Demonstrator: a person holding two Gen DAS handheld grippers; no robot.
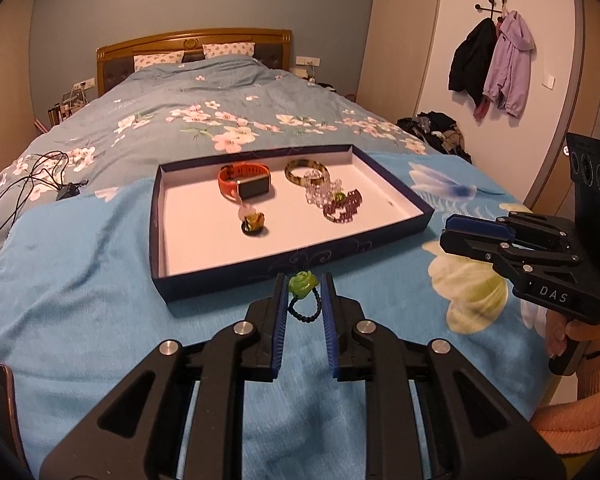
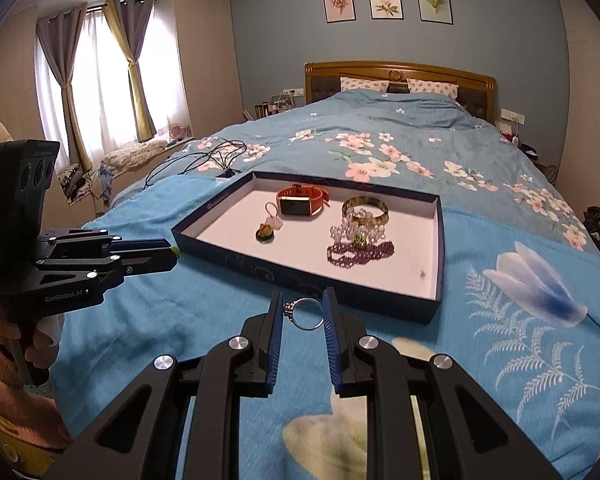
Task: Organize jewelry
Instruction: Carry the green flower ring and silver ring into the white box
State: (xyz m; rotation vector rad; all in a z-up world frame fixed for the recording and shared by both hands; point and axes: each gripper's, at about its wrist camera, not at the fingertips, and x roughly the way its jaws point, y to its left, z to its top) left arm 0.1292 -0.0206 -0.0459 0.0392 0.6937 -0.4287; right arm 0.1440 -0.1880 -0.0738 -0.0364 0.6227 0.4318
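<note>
A dark blue tray (image 1: 162,256) (image 2: 380,300) with a white floor lies on the blue bedspread. In it are an orange smartwatch (image 1: 246,184) (image 2: 302,201), a tortoiseshell bangle (image 1: 306,172) (image 2: 366,206), a clear bead bracelet (image 1: 320,192), a purple bead bracelet (image 1: 342,206) (image 2: 360,254) and a small charm (image 1: 254,222) (image 2: 265,233). My left gripper (image 1: 303,300) is shut on a green rose ring (image 1: 302,286) just before the tray's near wall. My right gripper (image 2: 302,314) is shut on a silver ring (image 2: 306,314), also just before the tray.
A black cable (image 1: 28,188) (image 2: 204,160) lies on the floral duvet to the left of the tray. A phone (image 1: 0,400) sits at the lower left edge. Clothes are piled beside the bed at right (image 1: 436,128).
</note>
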